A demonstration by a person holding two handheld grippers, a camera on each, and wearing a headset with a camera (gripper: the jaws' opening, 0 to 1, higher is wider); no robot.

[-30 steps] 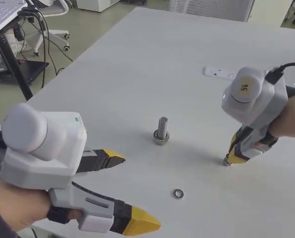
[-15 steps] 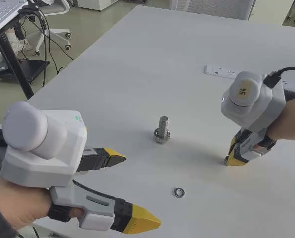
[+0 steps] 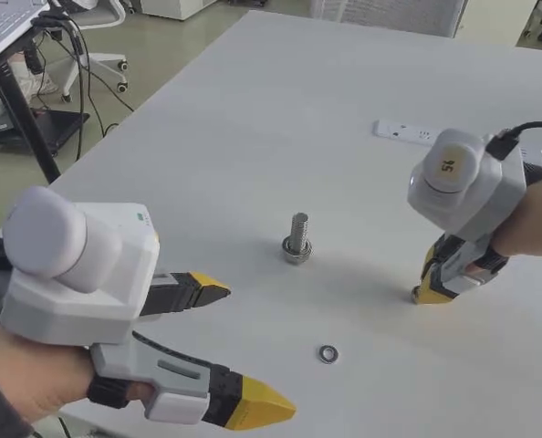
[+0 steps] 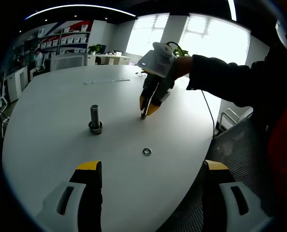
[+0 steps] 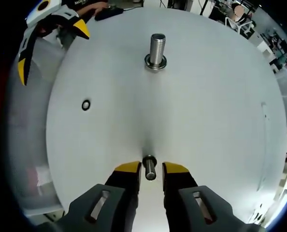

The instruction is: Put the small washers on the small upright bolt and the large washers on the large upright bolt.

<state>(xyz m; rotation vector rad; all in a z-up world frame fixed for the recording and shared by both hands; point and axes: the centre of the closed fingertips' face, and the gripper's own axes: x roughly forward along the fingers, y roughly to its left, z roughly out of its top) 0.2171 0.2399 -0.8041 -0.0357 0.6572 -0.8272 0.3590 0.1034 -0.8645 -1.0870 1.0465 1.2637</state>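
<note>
Thin, stiff, probably slippery washer near the large bolt: pinch its rim. Left tool apart; right tool straddles the small bolt, grip unclear.

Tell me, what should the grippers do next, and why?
Probably lower the left gripper over the loose washer and close on it. Its jaws are open and empty, and the washer lies flat on the table, on no bolt yet. The right gripper looks busy: its jaws sit close on either side of the small bolt.
</note>
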